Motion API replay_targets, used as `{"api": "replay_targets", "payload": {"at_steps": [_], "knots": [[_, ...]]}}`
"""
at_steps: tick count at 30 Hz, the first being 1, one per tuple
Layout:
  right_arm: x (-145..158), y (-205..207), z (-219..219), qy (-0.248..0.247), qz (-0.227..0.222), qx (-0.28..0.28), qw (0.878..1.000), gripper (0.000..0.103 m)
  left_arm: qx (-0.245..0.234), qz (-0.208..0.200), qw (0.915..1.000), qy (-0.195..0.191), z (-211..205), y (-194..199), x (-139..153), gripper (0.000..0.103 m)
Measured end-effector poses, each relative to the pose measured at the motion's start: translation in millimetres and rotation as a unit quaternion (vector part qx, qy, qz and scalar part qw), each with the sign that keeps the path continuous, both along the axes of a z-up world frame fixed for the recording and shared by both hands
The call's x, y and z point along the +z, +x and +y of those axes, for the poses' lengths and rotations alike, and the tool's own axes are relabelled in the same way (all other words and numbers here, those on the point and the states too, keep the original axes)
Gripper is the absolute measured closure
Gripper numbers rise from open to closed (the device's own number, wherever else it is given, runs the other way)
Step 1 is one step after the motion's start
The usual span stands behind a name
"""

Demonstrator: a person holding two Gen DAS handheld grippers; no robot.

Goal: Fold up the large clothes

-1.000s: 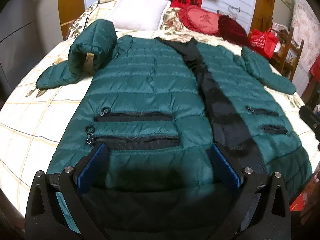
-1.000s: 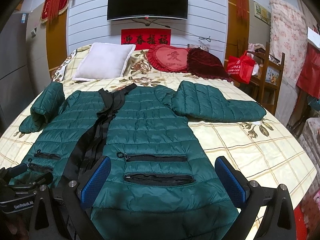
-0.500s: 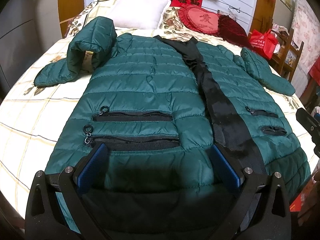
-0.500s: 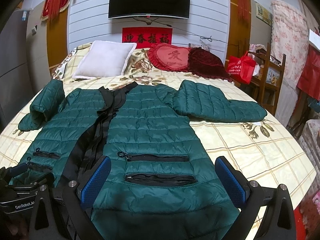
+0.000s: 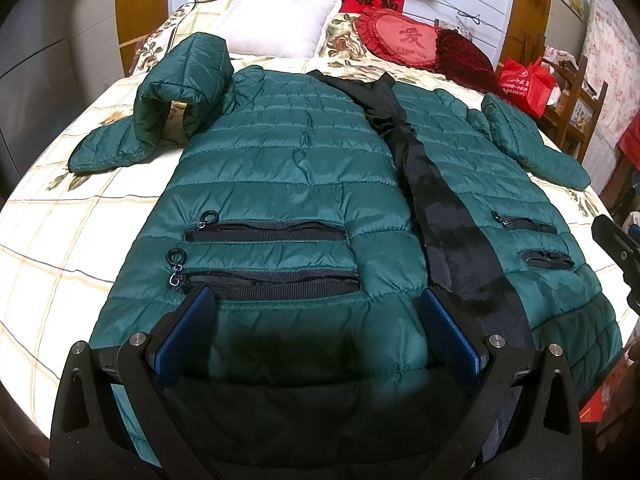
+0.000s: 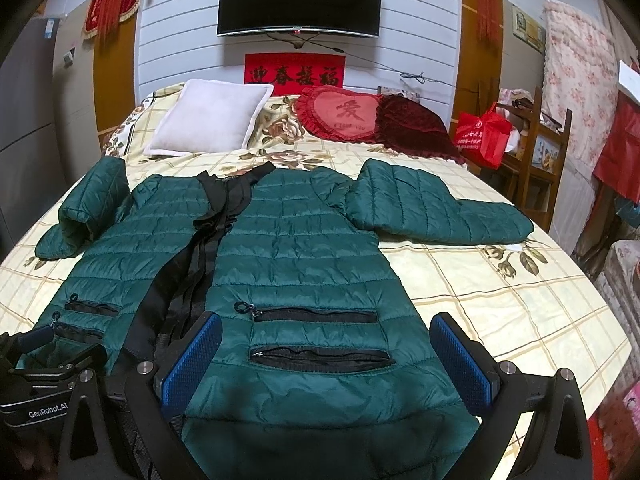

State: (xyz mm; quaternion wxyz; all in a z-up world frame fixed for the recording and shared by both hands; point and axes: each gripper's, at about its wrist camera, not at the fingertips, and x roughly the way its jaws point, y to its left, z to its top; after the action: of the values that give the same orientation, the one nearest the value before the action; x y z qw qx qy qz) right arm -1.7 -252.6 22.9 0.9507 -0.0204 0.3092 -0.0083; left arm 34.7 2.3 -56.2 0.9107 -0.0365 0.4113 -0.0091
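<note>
A: Where is the coat for us?

B: The green quilted down jacket (image 5: 288, 168) lies front up and spread flat across the bed (image 6: 500, 292), its hem toward us and its collar toward the pillows. The front is unzipped, with the black lining (image 5: 448, 224) showing as a strip down the middle.

A: And the sleeves?

B: The sleeve on our left (image 5: 160, 120) is bent, arched up at the elbow, its cuff resting on the bedspread. The sleeve on our right (image 6: 436, 208) lies flat, stretched out sideways.

A: How do our tongs stand?

B: Our left gripper (image 5: 316, 320) has its blue-padded fingers (image 5: 184, 332) spread wide over the left front panel near the hem, just below the two zip pockets (image 5: 268, 256). They pinch nothing. Our right gripper (image 6: 326, 344) is likewise spread wide, over the right front panel at its lower pockets (image 6: 320, 336), and holds nothing either.

A: What lies beyond the coat?

B: A white pillow (image 6: 208, 120), a red heart-shaped cushion (image 6: 344, 114) and a dark red cushion (image 6: 412, 124) at the head of the bed; a television (image 6: 300, 0) on the wall above.
</note>
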Motion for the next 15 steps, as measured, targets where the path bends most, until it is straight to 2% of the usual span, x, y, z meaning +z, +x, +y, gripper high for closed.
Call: {"api": "replay_targets", "payload": {"at_steps": [15], "knots": [[-1.6, 0.7, 0.4, -0.004, -0.001, 0.002, 1.0, 0.0, -0.003, 0.001, 1.0, 0.002, -0.3, -0.3, -4.5, 0.0]]}}
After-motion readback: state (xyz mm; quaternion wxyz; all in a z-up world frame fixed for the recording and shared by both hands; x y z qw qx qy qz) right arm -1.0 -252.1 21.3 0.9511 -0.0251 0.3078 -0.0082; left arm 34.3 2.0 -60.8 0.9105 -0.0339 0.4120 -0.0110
